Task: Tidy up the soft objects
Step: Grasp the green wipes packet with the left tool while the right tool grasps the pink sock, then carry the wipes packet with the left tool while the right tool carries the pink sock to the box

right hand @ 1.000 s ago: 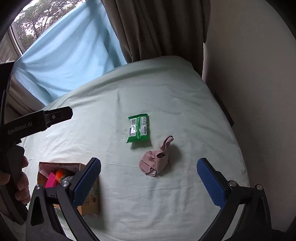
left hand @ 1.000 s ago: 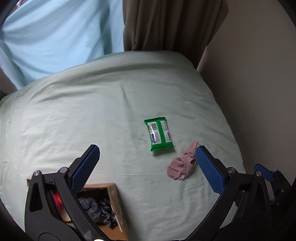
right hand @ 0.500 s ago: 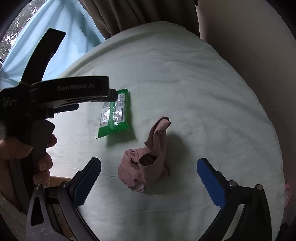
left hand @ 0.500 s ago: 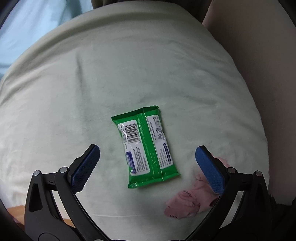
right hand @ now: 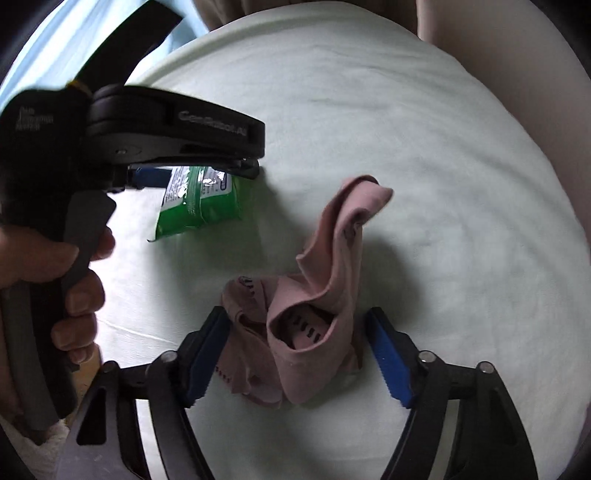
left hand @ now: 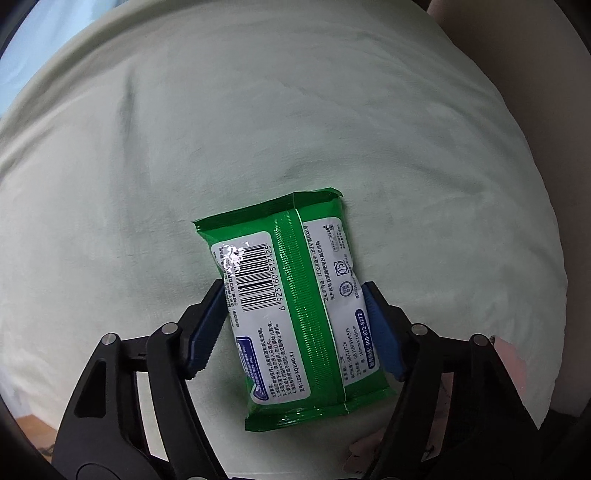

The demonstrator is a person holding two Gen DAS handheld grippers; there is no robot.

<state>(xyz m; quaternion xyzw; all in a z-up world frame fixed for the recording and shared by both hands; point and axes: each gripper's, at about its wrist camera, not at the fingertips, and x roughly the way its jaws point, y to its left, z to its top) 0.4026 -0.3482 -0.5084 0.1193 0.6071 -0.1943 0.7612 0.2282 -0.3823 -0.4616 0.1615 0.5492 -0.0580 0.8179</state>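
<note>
Left tool (left hand: 295,317) closed on green wipes pack (left hand: 291,302) mid-bed (left hand: 147,147), right tool (right hand: 297,350) open astride pink sock (right hand: 314,314) beside it; pads to be squeezed fully onto bunched fabric before both are lifted

Both wrist views close above the bed sheet (left hand: 369,129), sharing the wipes pack (right hand: 201,201)

Bedroom at home, pale green bedsheet (left hand: 332,110) over a mattress, brown curtain (right hand: 221,11), window behind
</note>
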